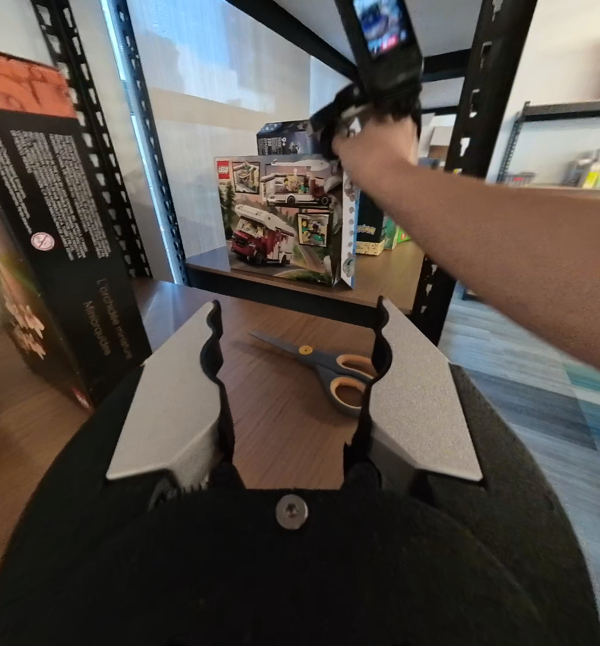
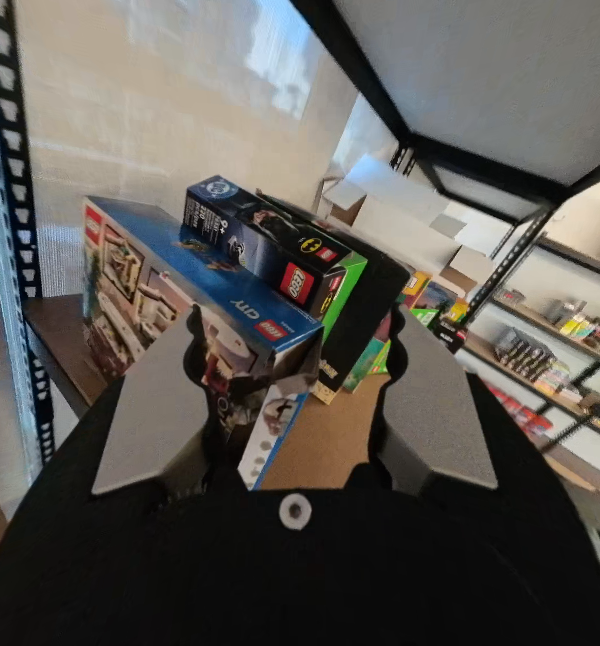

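My left gripper [image 1: 298, 307] is open and empty, low over a brown wooden surface [image 1: 277, 437]. Scissors [image 1: 326, 370] with grey and orange handles lie flat between its fingers, closer to the right finger. My right gripper [image 2: 295, 314] is open at the near upper corner of a blue toy box with a camper van picture [image 2: 200, 279], which stands on a shelf. The box's end flap [image 2: 305, 367] hangs open between the jaws. In the left wrist view a hand holds the right gripper [image 1: 340, 122] at the top right corner of that box [image 1: 281, 223].
A small dark box [image 2: 256, 241] lies on the camper box, with a green box [image 2: 347, 279] and a black box [image 2: 372, 297] behind. A tall black box [image 1: 57, 244] stands left of my left gripper. Black shelf posts [image 1: 466, 174] frame the shelf; further shelves [image 2: 554, 342] stand at right. The gap from one gripper's tips to the other's is roughly 35 cm.
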`<action>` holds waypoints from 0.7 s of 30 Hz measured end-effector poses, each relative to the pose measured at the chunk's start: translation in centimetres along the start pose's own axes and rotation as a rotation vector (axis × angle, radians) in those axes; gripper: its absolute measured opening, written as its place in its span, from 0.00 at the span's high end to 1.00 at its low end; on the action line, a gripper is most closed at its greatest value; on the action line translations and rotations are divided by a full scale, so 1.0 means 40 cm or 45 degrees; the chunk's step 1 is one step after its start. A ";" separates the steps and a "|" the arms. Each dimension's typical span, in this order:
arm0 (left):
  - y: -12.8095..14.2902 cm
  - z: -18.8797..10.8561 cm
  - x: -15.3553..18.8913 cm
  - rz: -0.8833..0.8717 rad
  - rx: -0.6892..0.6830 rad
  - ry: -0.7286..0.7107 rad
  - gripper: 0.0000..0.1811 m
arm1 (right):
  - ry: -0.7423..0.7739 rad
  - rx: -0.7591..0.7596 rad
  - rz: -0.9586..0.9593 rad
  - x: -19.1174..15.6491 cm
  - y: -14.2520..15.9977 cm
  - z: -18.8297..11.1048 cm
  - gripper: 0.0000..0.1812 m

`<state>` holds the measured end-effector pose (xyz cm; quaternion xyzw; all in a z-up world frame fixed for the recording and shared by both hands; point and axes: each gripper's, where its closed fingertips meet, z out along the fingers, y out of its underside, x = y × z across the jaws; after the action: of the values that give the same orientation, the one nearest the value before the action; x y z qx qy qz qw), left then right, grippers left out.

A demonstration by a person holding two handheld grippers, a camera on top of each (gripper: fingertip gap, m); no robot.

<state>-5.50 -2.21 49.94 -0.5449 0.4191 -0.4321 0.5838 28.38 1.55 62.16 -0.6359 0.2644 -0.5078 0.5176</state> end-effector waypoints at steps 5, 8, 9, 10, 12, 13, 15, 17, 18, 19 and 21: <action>-0.030 0.021 0.008 0.108 -0.038 0.008 0.53 | -0.032 0.101 -0.124 -0.087 0.093 -0.070 0.43; -0.093 0.030 -0.020 0.212 -0.066 -0.036 0.55 | -0.073 0.161 -0.118 -0.131 0.125 -0.112 0.43; -0.129 0.028 -0.027 0.222 -0.062 -0.049 0.55 | -0.089 0.171 -0.077 -0.142 0.135 -0.120 0.43; -0.173 0.023 -0.032 0.245 -0.044 -0.060 0.56 | -0.100 0.165 -0.019 -0.150 0.147 -0.126 0.43; -0.275 0.017 -0.073 0.327 -0.013 -0.183 0.58 | -0.102 0.145 0.093 -0.154 0.173 -0.134 0.43; -0.329 0.020 -0.088 0.367 0.007 -0.230 0.59 | -0.122 0.151 0.138 -0.158 0.181 -0.142 0.43; -0.419 0.053 -0.086 0.428 0.008 -0.230 0.64 | -0.114 0.169 0.187 -0.148 0.200 -0.152 0.43; -0.472 0.121 -0.074 0.521 -0.073 -0.214 0.67 | -0.046 0.093 0.232 -0.125 0.247 -0.139 0.45; -0.481 0.165 -0.067 0.578 -0.134 -0.205 0.67 | 0.014 0.037 0.244 -0.108 0.274 -0.127 0.49; -0.481 0.214 -0.057 0.633 -0.187 -0.189 0.67 | 0.068 -0.012 0.248 -0.095 0.297 -0.115 0.53; -0.440 0.314 -0.012 0.727 -0.268 -0.046 0.67 | 0.121 -0.081 0.253 -0.083 0.333 -0.097 0.54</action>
<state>5.57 1.12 68.19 -0.4703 0.5873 -0.1949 0.6292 26.19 -1.41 48.39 -0.5976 0.3664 -0.4751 0.5319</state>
